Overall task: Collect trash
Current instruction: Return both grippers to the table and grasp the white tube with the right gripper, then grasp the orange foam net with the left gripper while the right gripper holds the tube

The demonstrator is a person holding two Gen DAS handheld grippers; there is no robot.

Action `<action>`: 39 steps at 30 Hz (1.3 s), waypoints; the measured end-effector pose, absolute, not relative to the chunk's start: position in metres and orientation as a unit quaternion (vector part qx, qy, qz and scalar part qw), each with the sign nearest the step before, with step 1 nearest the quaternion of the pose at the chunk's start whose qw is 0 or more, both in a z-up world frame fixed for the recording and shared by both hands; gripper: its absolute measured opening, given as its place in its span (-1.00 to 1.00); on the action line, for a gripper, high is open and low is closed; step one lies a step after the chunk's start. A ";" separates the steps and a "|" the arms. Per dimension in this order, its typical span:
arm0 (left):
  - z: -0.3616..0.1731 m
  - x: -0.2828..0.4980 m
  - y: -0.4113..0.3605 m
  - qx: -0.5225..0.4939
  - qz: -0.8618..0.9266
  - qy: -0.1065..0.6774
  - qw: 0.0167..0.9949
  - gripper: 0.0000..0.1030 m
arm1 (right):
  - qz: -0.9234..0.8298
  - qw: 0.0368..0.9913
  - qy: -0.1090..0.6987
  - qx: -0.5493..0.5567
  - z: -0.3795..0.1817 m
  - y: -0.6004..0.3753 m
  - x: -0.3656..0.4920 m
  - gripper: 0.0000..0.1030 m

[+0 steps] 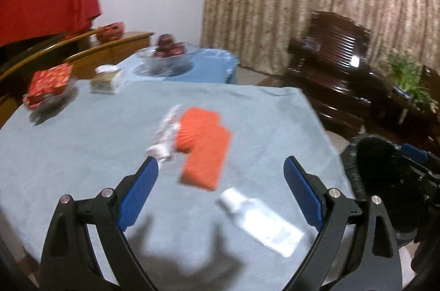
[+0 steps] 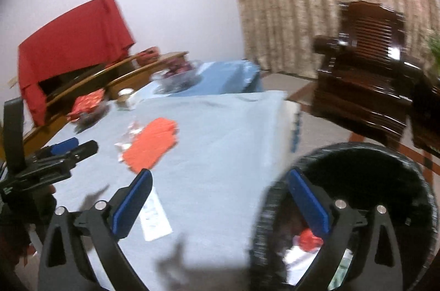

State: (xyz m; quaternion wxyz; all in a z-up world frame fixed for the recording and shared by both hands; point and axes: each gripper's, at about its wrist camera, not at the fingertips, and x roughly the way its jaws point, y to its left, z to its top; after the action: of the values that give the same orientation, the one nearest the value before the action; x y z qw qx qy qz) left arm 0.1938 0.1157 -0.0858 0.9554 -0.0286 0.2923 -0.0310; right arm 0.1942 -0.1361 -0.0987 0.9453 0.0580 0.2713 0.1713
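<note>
Both the left gripper (image 1: 221,167) and right gripper (image 2: 220,179) are holding their jaws wide and empty over the table (image 1: 82,148), the right one beside the bin (image 2: 371,172).

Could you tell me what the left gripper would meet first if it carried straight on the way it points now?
Probably the orange packet lying on the table; the left gripper is open and empty, though depth is unclear.
</note>
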 end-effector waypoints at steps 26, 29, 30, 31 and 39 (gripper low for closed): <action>-0.136 0.193 0.198 -0.056 0.035 0.327 0.943 0.74 | 0.275 0.892 0.359 -0.028 -0.182 0.016 0.252 0.50; -0.139 0.195 0.202 -0.060 0.036 0.328 0.942 0.74 | 0.270 0.888 0.370 -0.044 -0.190 0.023 0.257 0.46; -0.140 0.195 0.203 -0.061 0.037 0.329 0.942 0.74 | 0.267 0.887 0.373 -0.048 -0.192 0.024 0.258 0.46; -0.141 0.196 0.204 -0.062 0.036 0.329 0.941 0.74 | 0.266 0.887 0.374 -0.050 -0.194 0.025 0.258 0.45; -0.147 0.204 0.204 -0.057 0.032 0.332 0.941 0.74 | 0.256 0.877 0.404 -0.054 -0.206 0.029 0.268 0.15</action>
State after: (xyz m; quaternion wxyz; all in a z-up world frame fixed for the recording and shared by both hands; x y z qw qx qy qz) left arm 0.2044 0.2037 -0.1472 0.9410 -0.0572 0.3321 0.0321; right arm 0.2675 0.0289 -0.2063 0.8767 -0.0539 0.4036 0.2562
